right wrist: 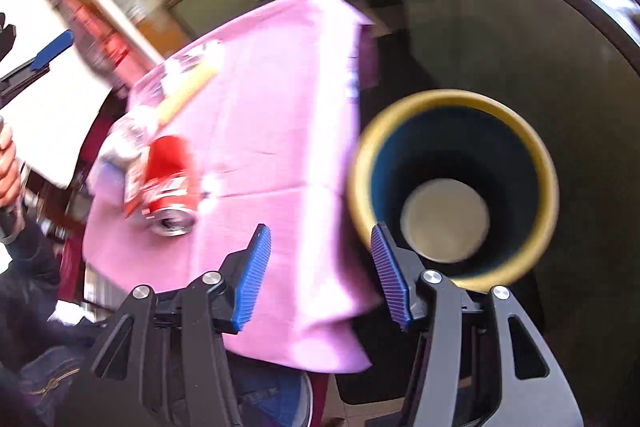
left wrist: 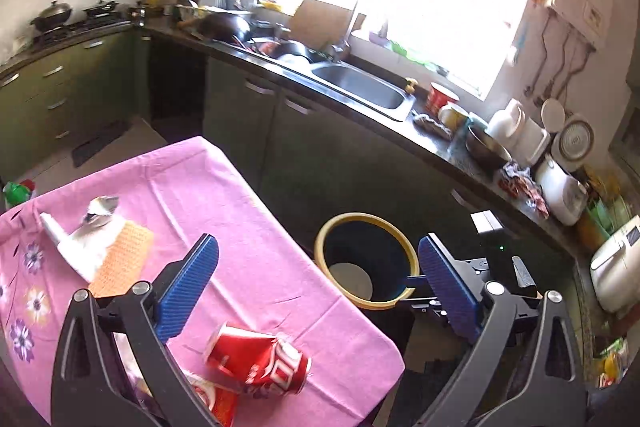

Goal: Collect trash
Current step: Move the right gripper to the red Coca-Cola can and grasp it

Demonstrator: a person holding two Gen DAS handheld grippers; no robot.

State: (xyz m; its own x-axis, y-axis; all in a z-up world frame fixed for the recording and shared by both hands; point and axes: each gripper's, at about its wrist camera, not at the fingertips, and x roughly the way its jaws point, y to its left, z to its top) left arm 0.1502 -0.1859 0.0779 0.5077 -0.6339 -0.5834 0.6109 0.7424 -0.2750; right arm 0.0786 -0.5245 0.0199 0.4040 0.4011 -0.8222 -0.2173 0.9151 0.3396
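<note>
A crushed red soda can [left wrist: 258, 361] lies on its side on the pink tablecloth [left wrist: 224, 211], with a red wrapper [left wrist: 218, 401] beside it. My left gripper [left wrist: 316, 291] is open and empty above the table's near edge. An orange waffle-textured piece [left wrist: 122, 259], white crumpled paper [left wrist: 86, 247] and a silver foil scrap [left wrist: 100, 211] lie farther left. A dark bin with a yellow rim [left wrist: 332, 269] stands on the floor beside the table. In the blurred right wrist view, my right gripper [right wrist: 320, 275] is open and empty between the can [right wrist: 162, 187] and the bin [right wrist: 362, 183].
A dark kitchen counter [left wrist: 432, 143] with a steel sink [left wrist: 364, 89], bowls, cups and appliances runs behind the table. A stove with pots [left wrist: 68, 17] is at the far left. Green cabinets [left wrist: 248, 115] stand below the counter.
</note>
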